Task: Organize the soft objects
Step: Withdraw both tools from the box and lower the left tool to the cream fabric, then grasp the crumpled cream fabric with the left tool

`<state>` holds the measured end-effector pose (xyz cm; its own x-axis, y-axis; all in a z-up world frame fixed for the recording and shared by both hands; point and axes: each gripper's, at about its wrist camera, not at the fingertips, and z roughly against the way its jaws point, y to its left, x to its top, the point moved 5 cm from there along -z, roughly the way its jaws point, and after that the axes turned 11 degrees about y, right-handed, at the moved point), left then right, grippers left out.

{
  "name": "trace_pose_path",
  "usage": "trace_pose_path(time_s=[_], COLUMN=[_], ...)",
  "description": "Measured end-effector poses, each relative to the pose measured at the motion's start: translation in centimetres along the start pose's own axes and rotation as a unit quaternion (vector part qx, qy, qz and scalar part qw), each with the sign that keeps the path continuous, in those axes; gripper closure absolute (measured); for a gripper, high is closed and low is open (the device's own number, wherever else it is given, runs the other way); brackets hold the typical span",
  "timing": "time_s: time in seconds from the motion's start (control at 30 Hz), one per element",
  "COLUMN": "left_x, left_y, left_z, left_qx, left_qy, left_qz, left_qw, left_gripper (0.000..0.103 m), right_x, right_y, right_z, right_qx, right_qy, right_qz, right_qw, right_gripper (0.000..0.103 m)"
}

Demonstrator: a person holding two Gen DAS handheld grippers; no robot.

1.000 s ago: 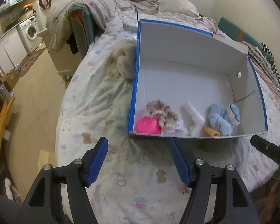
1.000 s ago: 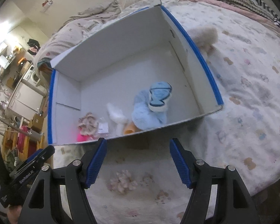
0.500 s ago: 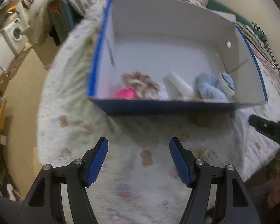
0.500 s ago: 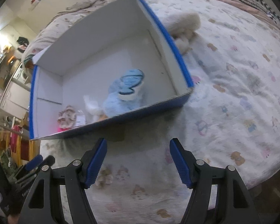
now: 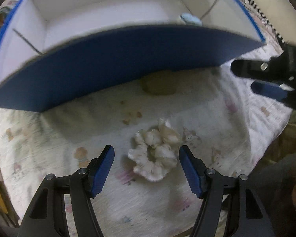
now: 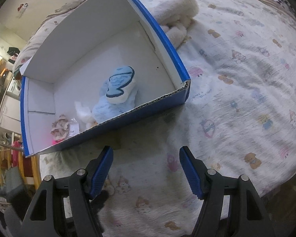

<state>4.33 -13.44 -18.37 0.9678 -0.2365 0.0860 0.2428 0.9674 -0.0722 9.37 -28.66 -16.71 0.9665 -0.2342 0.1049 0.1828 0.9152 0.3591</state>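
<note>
On bed: printed sheet (image 6: 236,102) is spread, blue box (image 6: 128,118) set on it.
Left gripper (image 5: 147,161): held open, astride cream scrunchie (image 5: 155,156), untouched.
Right gripper (image 6: 146,162): held open, empty.

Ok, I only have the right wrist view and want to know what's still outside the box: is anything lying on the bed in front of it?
Observer: Yes, a cream scrunchie lies on the sheet in front of the box's blue wall.
Operator: Is the left gripper near it?
Observer: The left gripper is open, with the scrunchie between its fingers and the pads clear of it.
Operator: Where's my gripper from there?
Observer: The right gripper is at the left view's right edge, near the box corner.
</note>
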Motion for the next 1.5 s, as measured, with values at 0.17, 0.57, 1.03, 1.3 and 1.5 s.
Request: trace_pose_path(time_s=[0.17, 0.57, 1.03, 1.3, 1.5], left_x=[0.6, 0.7, -1.7, -3.3, -2.3], left_y=[-0.5, -0.4, 7.9, 14.4, 15.5], left_z=[-1.8, -0.9, 3.9, 7.3, 8.0], left_qx=[0.014, -0.004, 0.011, 0.02, 0.018], left_qy=[0.024, 0.024, -0.02, -0.054, -0.064], left_qz=[-0.006, -0.013, 0.099, 0.187, 0.2], left_qw=[0.9996, 0.9996, 0.9948, 0.9806, 0.9774], left_gripper=[0.043, 0.084, 0.084, 0.084, 0.084], right_x=[0.0, -0.3, -0.5, -0.6, 0.2], right_y=[0.0, 0.8, 0.9, 1.0, 1.0], right_z=[-0.3, -1.5, -2.3, -3.6, -4.9], right_qx=[-0.006, -0.032, -0.046, 0.03, -0.009], right_qy=[0.001, 0.008, 0.01, 0.024, 0.021], right_qz=[0.003, 0.02, 0.017, -0.029, -0.023], right_qw=[1.0, 0.999, 0.999, 0.999, 0.999], right_gripper=[0.03, 0.03, 0.03, 0.03, 0.03])
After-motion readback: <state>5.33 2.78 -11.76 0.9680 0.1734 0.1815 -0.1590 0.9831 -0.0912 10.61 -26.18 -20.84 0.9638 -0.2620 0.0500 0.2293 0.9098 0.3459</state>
